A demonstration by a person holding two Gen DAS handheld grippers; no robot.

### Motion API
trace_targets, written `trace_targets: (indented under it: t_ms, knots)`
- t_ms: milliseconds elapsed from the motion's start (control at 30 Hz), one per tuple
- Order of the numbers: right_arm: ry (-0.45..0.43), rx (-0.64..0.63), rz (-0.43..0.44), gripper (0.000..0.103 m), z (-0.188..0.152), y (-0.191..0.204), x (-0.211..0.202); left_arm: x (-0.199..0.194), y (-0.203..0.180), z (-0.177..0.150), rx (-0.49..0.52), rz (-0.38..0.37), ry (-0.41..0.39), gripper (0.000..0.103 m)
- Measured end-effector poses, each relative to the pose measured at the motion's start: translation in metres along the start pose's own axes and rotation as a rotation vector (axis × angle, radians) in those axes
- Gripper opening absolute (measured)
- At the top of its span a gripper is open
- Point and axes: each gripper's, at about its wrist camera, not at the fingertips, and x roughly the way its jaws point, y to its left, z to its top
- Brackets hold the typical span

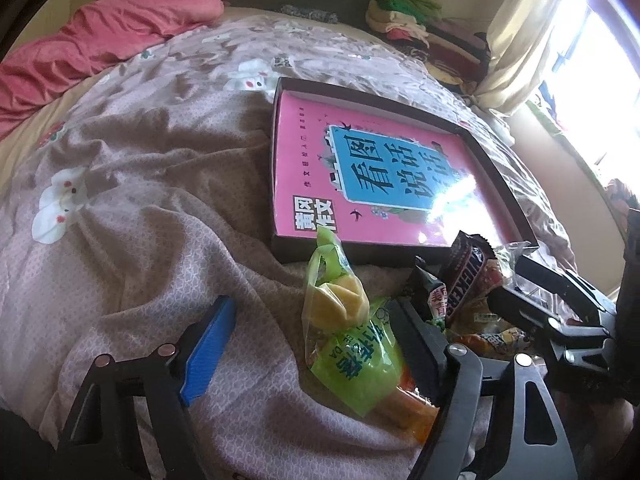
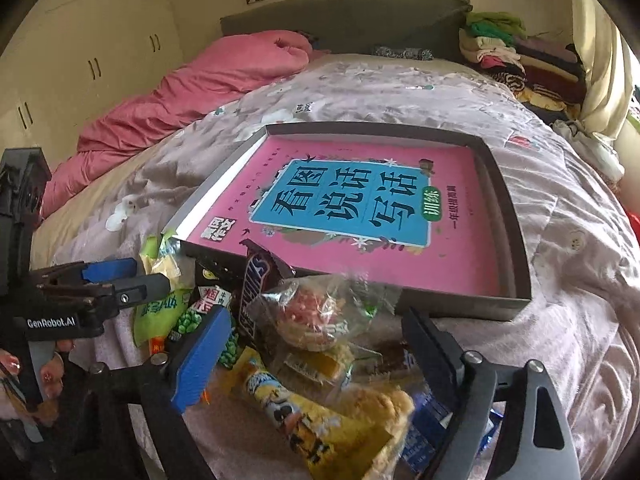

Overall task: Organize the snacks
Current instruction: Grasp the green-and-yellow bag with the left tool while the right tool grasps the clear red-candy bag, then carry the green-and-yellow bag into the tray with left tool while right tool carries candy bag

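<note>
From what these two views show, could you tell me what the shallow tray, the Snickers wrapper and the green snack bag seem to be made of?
Shallow tray: likely matte cardboard, with thin, straight dark walls and sharp folded corners.
Snickers wrapper: glossy brown plastic film, with a crimped, serrated end.
Green snack bag: thin, shiny printed plastic film, wrinkled and partly clear, so the yellow contents show through.

Left gripper (image 1: 316, 344) low in the left wrist view, jaws spread wide, blue-padded finger (image 1: 208, 344) at 7 o'clock, black finger at 5 o'clock, nothing pinched between. Right gripper (image 2: 320, 364) likewise wide apart in the right wrist view, blue pad (image 2: 200, 360) at 8 o'clock, dark finger at 4 o'clock. Seen from the right wrist view, left gripper at 9 o'clock, lying level, tips toward 3 o'clock, held by a hand (image 2: 48, 376) with painted nails at 8 o'clock.
</note>
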Motion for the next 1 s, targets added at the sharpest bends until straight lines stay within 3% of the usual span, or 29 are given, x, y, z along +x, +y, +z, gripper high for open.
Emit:
trace_targets:
  t_ms: [100,467,633,1000]
  knots:
    - [0.009,0.017,0.008,0.071,0.002,-0.004,0.004,0.003,0.003,0.001,-0.009,-0.006,0.004,0.075]
    - [0.027,0.02,0.066,0.061,0.0,-0.006,0.012,0.014,0.006,0.005,-0.033,-0.032,0.019,0.063]
    - [0.009,0.028,0.08,0.052,-0.003,-0.008,0.01,0.018,0.003,0.007,-0.021,-0.05,0.023,0.034]
    - [-0.049,0.043,0.089,0.05,-0.006,-0.012,-0.004,0.0,0.004,0.006,-0.022,-0.072,-0.011,0.034]
